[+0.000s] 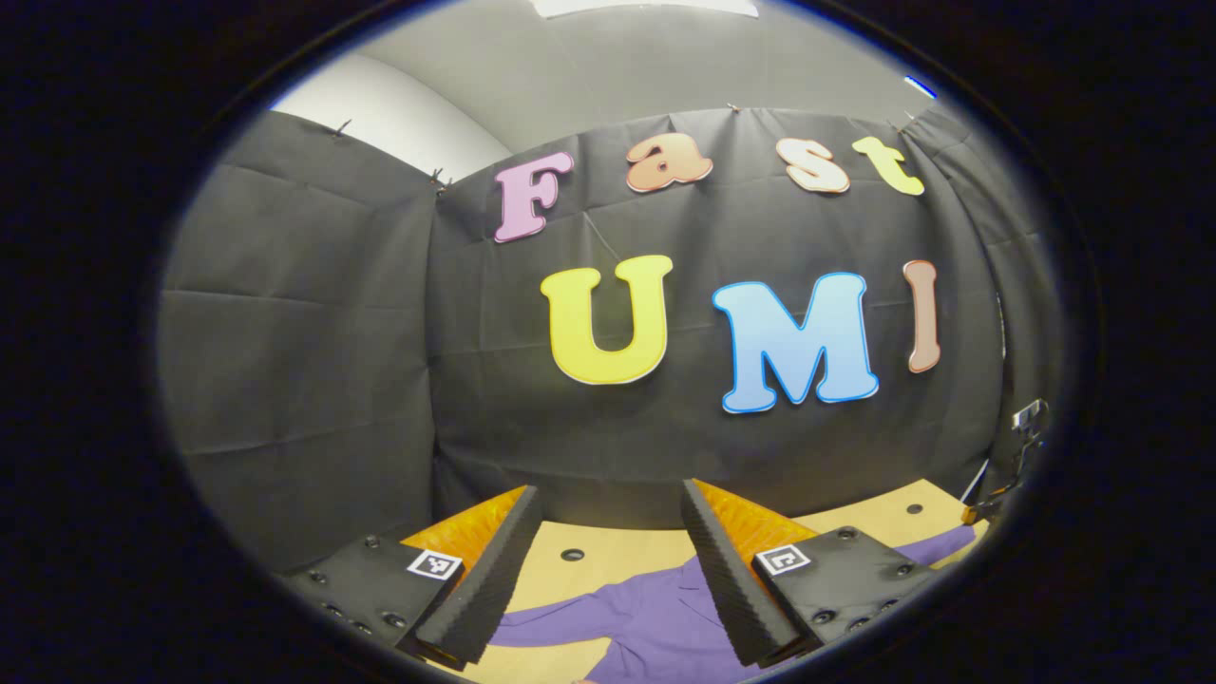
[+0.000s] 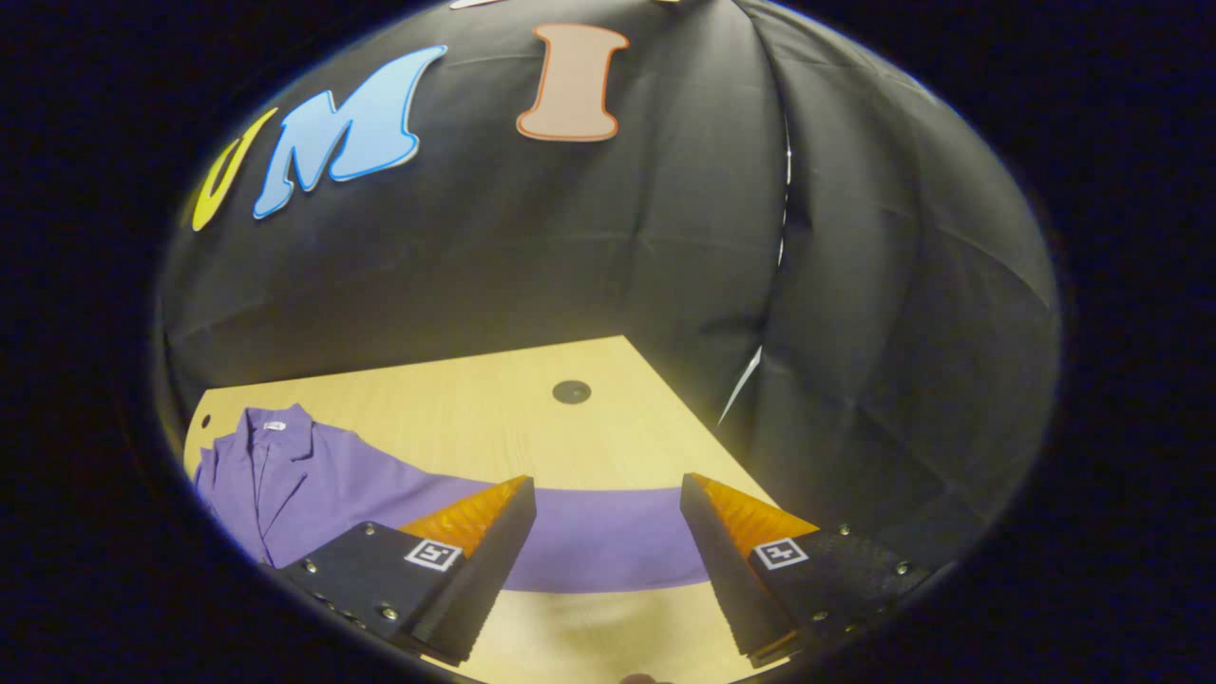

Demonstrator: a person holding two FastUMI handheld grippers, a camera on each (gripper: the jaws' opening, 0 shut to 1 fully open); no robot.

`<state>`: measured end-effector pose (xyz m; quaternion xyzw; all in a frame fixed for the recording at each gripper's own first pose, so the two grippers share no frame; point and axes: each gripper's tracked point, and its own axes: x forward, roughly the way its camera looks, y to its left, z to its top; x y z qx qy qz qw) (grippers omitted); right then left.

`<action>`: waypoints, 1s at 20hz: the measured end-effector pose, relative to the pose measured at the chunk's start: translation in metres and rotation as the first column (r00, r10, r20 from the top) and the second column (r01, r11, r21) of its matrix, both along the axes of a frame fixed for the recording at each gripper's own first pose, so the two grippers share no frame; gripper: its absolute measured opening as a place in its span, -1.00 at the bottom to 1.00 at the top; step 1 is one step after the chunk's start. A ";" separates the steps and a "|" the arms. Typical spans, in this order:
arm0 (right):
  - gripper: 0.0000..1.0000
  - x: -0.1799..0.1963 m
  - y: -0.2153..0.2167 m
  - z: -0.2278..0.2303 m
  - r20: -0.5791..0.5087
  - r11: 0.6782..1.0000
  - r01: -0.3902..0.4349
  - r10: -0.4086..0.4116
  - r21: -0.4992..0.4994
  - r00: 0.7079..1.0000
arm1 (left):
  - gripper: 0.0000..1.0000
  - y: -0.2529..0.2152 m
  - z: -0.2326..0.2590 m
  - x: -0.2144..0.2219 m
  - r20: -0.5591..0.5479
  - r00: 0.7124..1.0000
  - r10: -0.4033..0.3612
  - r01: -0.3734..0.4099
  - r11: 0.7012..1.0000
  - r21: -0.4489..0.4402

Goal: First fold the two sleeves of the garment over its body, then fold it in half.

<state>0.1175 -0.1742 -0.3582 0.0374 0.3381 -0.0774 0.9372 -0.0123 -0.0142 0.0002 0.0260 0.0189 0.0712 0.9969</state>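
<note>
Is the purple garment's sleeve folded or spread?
Spread: the sleeve lies straight out from the garment across the table.

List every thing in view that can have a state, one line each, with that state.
purple garment: lying flat on the table, collar at the far side, not folded in half.
garment sleeve: stretched out sideways on the table, not yet folded over the body.
left gripper: open, above the garment, holding nothing.
right gripper: open, its fingers either side of the sleeve, gripping nothing.
wooden table: bearing the garment.
</note>
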 end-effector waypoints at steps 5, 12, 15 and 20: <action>0.92 0.000 -0.011 -0.041 -0.112 0.999 0.030 -0.024 0.045 0.993 | 0.94 0.002 -0.006 -0.004 -0.019 0.999 0.028 -0.028 0.999 -0.020; 0.92 -0.001 -0.018 -0.082 -0.237 0.997 0.052 -0.037 0.057 0.971 | 0.94 0.008 -0.012 -0.009 -0.044 0.996 0.073 -0.074 0.997 -0.014; 0.92 -0.003 -0.020 -0.100 -0.275 0.997 0.060 -0.042 0.055 0.961 | 0.94 0.010 -0.013 -0.009 -0.050 0.995 0.087 -0.087 0.996 -0.011; 0.92 -0.013 -0.018 -0.124 -0.349 0.993 0.074 -0.038 0.090 0.936 | 0.94 0.010 -0.014 -0.005 -0.060 0.993 0.101 -0.102 0.995 -0.016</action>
